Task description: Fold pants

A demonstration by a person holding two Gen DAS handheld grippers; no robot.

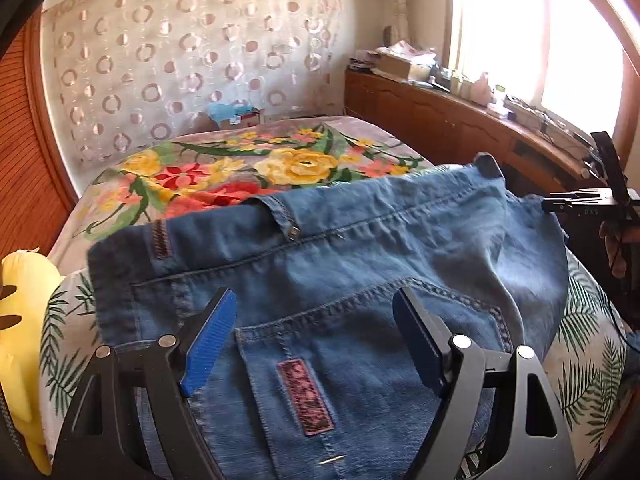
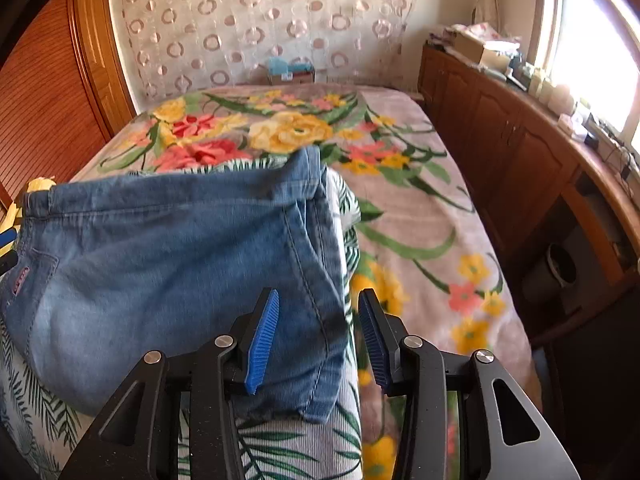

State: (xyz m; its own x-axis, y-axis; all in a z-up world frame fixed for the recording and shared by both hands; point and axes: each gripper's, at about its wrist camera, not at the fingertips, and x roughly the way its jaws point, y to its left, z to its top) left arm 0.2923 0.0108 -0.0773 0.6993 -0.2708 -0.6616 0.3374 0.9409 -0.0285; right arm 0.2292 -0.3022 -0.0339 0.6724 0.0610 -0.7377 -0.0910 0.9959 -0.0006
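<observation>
The folded jeans (image 1: pixel 340 264) are seen below the wide-open left gripper (image 1: pixel 312 336); their corner lies between the right gripper (image 2: pixel 318 340) pads, parted, ungripped

Daylight on my feeds, all from the window (image 1: pixel 540 40) at right, blown out to pure white in both views. Wooden counter (image 2: pixel 520 140) under it catches glare. Room otherwise evenly bright, with soft shadows. Heavy fisheye bend, black vignette in the corners. Bed (image 2: pixel 400 184) pattern slightly motion-blurred, right view worse.
</observation>
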